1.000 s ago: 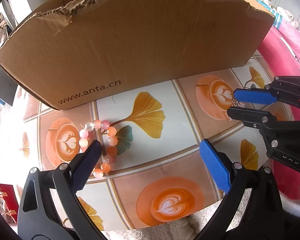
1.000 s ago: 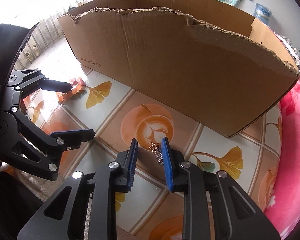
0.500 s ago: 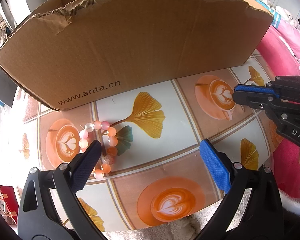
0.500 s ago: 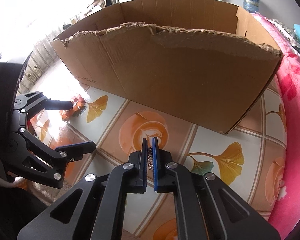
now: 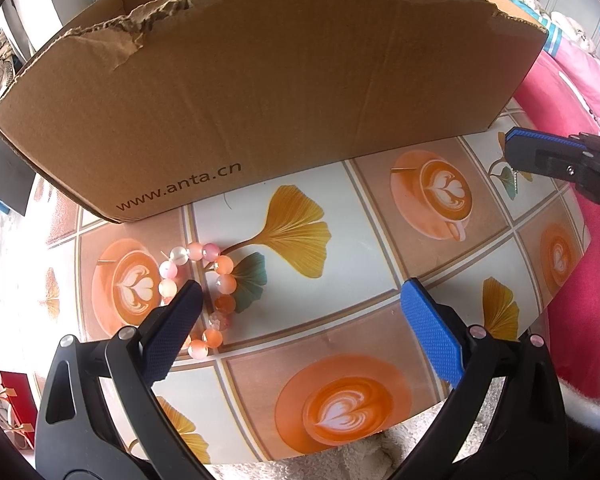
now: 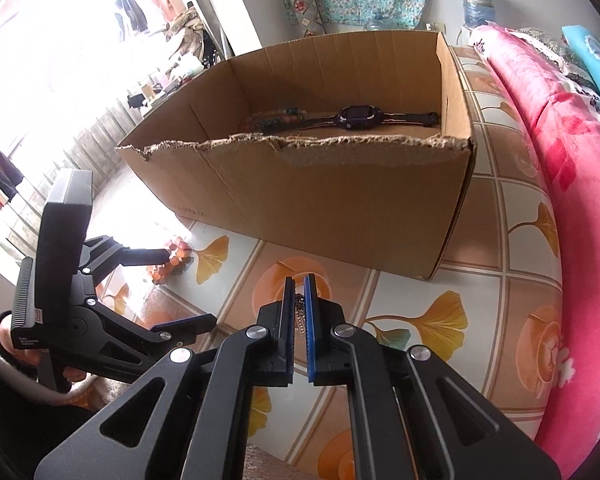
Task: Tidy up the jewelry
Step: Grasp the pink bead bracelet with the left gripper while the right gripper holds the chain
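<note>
A: What is the right gripper (image 6: 299,312) pinching?

B: A small metal chain earring (image 6: 300,314), thin and silvery, dangling between the ribbed blue pads. The jaws are pressed together on it, clear of the table. From the left wrist view it hangs as a tiny glinting strand (image 5: 513,178) under the blue pad.

A: And the left gripper (image 5: 306,320)?

B: Spread wide, nothing between the pads. Its dark textured finger (image 5: 176,332) lies across the ring of a round-beaded bracelet of glossy orange, pink and clear beads (image 5: 216,280), which rests on the table just in front of the box; whether it touches the beads I cannot tell.

A: The surface?

B: A glossy tablecloth printed with latte cups and ginkgo leaves (image 5: 340,288), smooth and reflective.

A: What stands in the way?

B: A brown corrugated cardboard box (image 6: 340,200) with a ragged torn front edge, open-topped, straight ahead of both grippers. Inside lie a dark purple strap watch (image 6: 356,116) and a strand of mixed beads (image 6: 276,116), against the far wall. A plush pink blanket (image 6: 560,200) borders the table on the right.
</note>
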The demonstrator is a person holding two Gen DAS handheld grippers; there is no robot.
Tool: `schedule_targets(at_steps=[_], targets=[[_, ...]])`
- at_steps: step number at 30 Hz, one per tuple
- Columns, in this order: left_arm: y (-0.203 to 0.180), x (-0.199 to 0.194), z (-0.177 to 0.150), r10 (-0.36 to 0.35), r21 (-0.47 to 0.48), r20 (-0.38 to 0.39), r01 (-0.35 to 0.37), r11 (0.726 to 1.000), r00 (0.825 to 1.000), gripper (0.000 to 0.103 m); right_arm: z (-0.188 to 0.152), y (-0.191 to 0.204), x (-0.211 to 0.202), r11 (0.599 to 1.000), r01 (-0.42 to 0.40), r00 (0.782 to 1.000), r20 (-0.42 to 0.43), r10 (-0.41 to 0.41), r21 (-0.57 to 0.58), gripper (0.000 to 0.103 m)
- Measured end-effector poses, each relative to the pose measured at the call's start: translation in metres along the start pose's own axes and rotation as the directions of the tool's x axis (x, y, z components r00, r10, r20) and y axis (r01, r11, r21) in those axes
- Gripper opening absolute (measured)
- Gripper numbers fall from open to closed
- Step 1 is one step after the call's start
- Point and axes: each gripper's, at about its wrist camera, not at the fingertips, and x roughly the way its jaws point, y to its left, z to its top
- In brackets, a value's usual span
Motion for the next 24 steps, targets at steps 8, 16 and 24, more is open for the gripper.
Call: schedule_targets(at_steps=[8,16,24], targets=[[0.000,-0.001,-0.002,0.001,0.001,0.010,-0.001,1.000,1.000,0.096,0.005,0.005,-0.009,1.000,-0.019,0.999,0.047,0.018,0.014,0.005],[0.000,-0.003,-0.006,-0.006,0.004,0.016,0.006,1.000,1.000,0.096,0.007,0.009,-0.012,1.000,-0.025,0.998,0.063,0.025,0.008,0.005],[0.013,-0.012,-0.012,-0.008,0.007,0.080,0.008,1.000,0.997,0.072,0.008,0.011,-0.011,1.000,-0.025,0.998,0.059,0.024,0.006,0.005]])
